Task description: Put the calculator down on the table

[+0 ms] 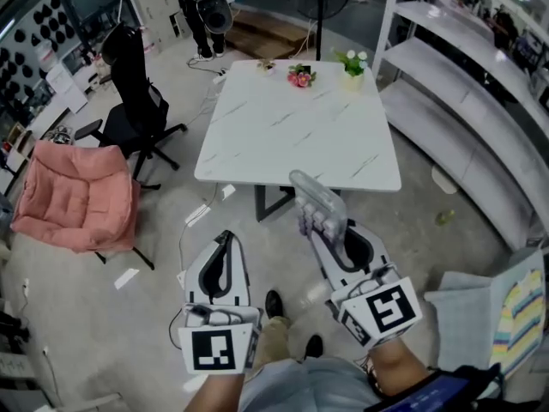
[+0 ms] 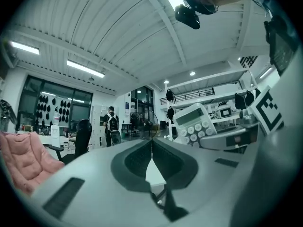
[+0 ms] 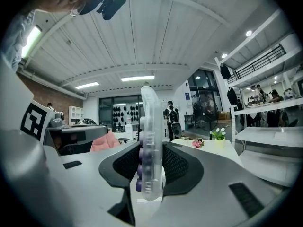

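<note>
In the head view my right gripper (image 1: 322, 223) is shut on a clear grey calculator (image 1: 318, 201) with purple keys. It holds the calculator by its lower part, in the air just short of the near edge of the white marble table (image 1: 300, 131). In the right gripper view the calculator (image 3: 150, 145) stands edge-on between the pads, and the table (image 3: 208, 149) lies ahead. My left gripper (image 1: 225, 240) hangs beside it on the left, shut and holding nothing. In the left gripper view the fingertips (image 2: 151, 144) meet, with the calculator (image 2: 193, 124) off to the right.
On the table's far edge sit pink flowers (image 1: 300, 76) and a small potted plant (image 1: 352, 63). To the left are a pink cushioned chair (image 1: 77, 197) and a black office chair (image 1: 133, 93). White shelves (image 1: 467, 84) run along the right. A person (image 1: 202, 7) stands far behind the table.
</note>
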`<state>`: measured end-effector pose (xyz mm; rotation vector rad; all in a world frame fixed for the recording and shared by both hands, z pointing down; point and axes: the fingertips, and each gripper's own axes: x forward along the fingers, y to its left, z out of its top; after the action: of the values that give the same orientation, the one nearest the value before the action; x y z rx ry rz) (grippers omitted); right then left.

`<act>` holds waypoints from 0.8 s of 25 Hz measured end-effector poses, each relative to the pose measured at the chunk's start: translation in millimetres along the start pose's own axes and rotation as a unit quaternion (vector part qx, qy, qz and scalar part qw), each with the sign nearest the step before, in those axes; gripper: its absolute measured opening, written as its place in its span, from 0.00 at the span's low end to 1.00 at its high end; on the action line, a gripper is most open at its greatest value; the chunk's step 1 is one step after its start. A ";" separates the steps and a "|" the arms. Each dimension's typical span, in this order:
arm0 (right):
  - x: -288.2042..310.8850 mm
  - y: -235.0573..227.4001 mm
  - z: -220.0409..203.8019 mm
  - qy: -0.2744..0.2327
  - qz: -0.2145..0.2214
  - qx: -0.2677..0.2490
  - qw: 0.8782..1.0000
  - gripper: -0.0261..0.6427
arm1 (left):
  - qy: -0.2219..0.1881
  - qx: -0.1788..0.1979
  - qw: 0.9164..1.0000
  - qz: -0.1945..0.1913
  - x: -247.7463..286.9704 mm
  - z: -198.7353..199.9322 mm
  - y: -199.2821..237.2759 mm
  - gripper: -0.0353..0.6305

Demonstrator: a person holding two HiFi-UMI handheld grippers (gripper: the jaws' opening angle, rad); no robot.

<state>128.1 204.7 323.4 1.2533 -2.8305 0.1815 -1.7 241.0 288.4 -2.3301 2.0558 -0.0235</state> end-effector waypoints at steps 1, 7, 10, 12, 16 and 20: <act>14.0 -1.3 0.5 0.003 0.000 -0.001 1.000 0.25 | -0.003 0.001 1.000 0.000 11.1 1.6 10.9 0.07; 95.1 -6.2 20.1 0.012 -0.011 -0.011 1.000 0.25 | -0.023 -0.001 1.000 -0.006 69.1 18.4 72.3 0.07; 127.7 -6.3 32.9 0.009 -0.016 -0.020 1.000 0.25 | -0.017 0.000 1.000 -0.005 90.0 17.5 100.0 0.07; 144.7 -6.6 40.2 0.004 -0.020 -0.025 0.999 0.25 | -0.023 0.007 1.000 -0.004 103.9 23.2 114.4 0.07; 166.7 -10.7 50.8 -0.006 -0.031 -0.028 0.999 0.25 | -0.021 0.013 1.000 -0.011 126.6 23.5 130.4 0.07; 179.0 -20.1 50.2 -0.006 -0.044 -0.026 0.999 0.25 | -0.027 0.011 0.999 -0.035 146.3 17.1 131.2 0.07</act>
<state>23.2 53.5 290.5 1.3702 -2.7631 0.0980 -112.9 79.8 265.0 -2.3616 1.9403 0.0152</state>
